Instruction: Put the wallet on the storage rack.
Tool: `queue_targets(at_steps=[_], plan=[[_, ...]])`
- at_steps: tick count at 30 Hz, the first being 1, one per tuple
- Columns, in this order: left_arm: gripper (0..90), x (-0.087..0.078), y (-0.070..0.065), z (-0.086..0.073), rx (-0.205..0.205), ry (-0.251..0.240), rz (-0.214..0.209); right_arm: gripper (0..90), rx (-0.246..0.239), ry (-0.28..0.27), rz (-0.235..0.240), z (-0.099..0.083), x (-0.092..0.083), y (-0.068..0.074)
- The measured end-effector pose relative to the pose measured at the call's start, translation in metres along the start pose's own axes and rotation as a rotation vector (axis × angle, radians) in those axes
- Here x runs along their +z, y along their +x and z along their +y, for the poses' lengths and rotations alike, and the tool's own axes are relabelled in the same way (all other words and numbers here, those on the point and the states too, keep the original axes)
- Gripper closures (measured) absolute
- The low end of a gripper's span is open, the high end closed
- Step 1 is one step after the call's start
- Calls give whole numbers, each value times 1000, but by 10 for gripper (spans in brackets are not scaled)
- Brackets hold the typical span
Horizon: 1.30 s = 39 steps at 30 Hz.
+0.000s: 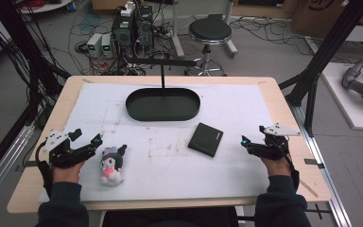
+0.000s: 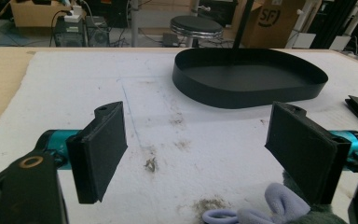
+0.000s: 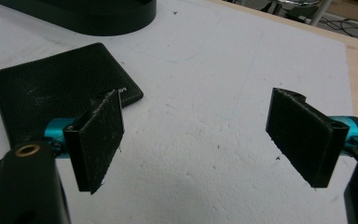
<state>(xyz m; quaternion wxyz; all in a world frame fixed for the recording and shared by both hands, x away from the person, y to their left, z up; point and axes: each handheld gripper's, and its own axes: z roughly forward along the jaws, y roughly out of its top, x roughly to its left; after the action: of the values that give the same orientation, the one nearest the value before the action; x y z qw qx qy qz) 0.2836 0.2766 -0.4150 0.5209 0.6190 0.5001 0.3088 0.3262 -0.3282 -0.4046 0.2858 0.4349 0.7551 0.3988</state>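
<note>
White padding [image 1: 246, 109] is laid over the counter [image 1: 288, 118], on which a black oval tray [image 1: 163, 104] at the far middle, a black wallet [image 1: 206, 139] right of centre near the right gripper [image 1: 254, 141] and a plush toy [image 1: 111, 164] just beside the left gripper [image 1: 89, 142] are set, both jaws held wide apart on nothing, bare room left between.

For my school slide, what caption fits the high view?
Two open hand-held grippers flank a plush toy, black wallet and oval tray.
</note>
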Motion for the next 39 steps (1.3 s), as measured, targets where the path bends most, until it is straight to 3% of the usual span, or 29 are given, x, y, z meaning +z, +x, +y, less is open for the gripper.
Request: queue_targets(at_steps=[7, 13, 18, 21, 27, 35, 37, 39], plan=[[198, 1, -1, 0, -4, 3, 11, 194, 10, 3, -1, -2, 1, -2], [199, 4, -1, 0, -5, 10, 17, 194, -11, -2, 14, -1, 3, 1], [199, 5, -1, 0, -6, 9, 17, 194, -12, -16, 48, 2, 3, 8], [199, 7, 0, 1, 3, 9, 11, 195, -63, -27, 89, 7, 5, 23], [200, 6, 0, 1, 8, 8, 4, 199, -137, 9, 156, 10, 18, 44], [202, 4, 1, 1, -2, 6, 8, 202, -177, 39, 200, 11, 35, 59], [203, 6, 1, 1, 1, 10, 6, 265, -224, 75, 237, 11, 48, 67], [203, 6, 1, 1, 2, 11, 3, 265, -249, 100, 259, 10, 56, 72]])
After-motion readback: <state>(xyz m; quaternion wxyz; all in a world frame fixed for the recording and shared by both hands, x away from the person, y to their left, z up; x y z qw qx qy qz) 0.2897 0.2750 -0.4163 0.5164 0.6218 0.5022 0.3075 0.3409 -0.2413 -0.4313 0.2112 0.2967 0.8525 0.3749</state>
